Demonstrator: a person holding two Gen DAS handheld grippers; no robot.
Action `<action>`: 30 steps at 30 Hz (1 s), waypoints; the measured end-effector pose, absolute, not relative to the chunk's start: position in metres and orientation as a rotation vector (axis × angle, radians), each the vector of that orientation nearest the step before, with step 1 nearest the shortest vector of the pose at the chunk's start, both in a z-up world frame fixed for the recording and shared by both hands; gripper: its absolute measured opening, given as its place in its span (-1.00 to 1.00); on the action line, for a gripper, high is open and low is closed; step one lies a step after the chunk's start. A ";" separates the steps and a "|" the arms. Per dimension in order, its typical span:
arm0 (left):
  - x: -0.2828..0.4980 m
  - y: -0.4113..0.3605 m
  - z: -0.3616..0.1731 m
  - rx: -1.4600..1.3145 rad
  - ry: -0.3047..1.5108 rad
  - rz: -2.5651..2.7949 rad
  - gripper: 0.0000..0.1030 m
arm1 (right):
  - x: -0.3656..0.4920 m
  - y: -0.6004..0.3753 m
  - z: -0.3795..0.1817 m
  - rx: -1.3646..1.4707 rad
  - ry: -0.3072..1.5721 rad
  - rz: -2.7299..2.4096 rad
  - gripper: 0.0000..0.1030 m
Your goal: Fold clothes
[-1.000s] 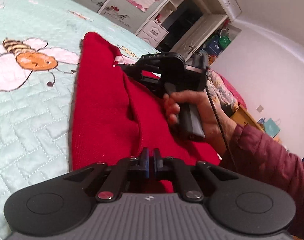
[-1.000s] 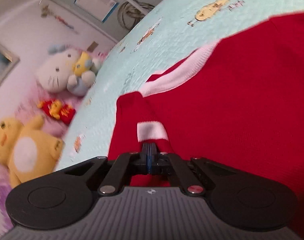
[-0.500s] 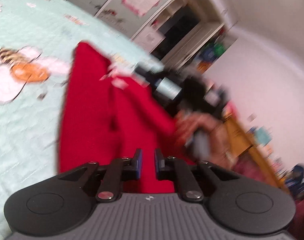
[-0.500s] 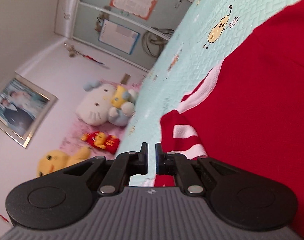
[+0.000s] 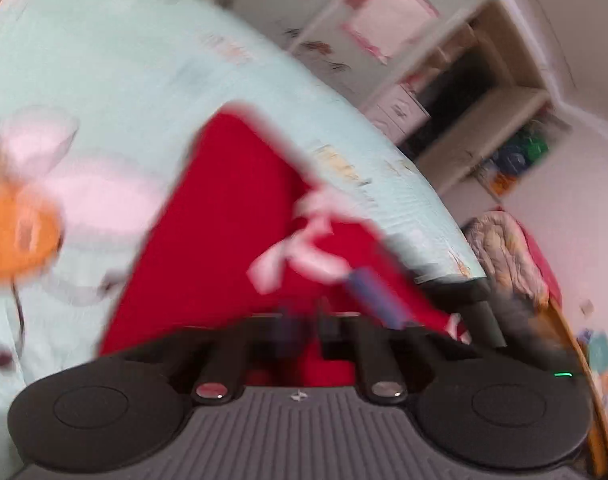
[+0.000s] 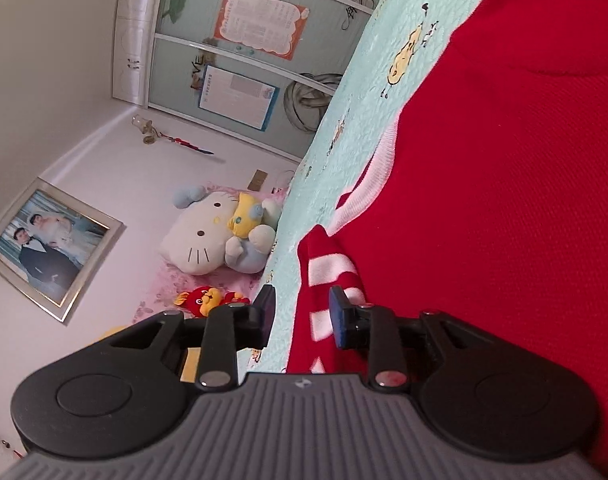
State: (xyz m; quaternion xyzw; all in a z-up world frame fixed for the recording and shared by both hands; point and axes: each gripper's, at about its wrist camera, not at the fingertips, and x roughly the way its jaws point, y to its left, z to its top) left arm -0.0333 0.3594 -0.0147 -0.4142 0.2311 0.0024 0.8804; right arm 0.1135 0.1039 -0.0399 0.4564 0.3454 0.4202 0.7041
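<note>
A red knitted sweater with white stripes [image 6: 504,220] lies spread on the pale green quilted bed [image 6: 368,80], its striped cuff [image 6: 324,280] bunched near the edge. The right tongs [image 6: 301,314] stand wide, straddling that cuff without gripping it. The left tongs [image 5: 304,324] are too blurred to tell. Closing now may catch only loose knit, so the sleeve could slip and drag the fold crooked.

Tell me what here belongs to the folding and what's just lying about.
Job: red sweater, its striped cuff, right tool, left tool.

Lying about: white cat plush, red plush, framed photo, bedspread.
</note>
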 end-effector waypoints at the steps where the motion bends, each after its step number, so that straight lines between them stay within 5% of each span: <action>1: -0.035 0.369 -0.017 -0.915 0.475 -0.018 -0.91 | 0.113 0.104 -0.039 1.011 0.768 0.939 -0.43; 10: -0.038 0.369 -0.016 -0.868 0.470 -0.035 -0.91 | 0.102 0.120 0.019 0.713 0.717 0.961 -0.39; 14: -0.036 0.362 -0.015 -0.858 0.472 -0.030 -0.91 | 0.141 0.160 0.016 0.567 0.856 0.921 -0.40; 17: -0.035 0.362 -0.014 -0.852 0.475 -0.028 -0.91 | 0.174 0.179 -0.008 0.593 0.970 0.893 -1.00; 29: -0.036 0.362 -0.013 -0.853 0.479 -0.029 -0.91 | 0.178 0.174 -0.003 0.701 0.905 0.868 -0.64; 30: -0.036 0.362 -0.014 -0.853 0.479 -0.029 -0.91 | 0.182 0.181 -0.008 0.660 0.924 0.843 -0.93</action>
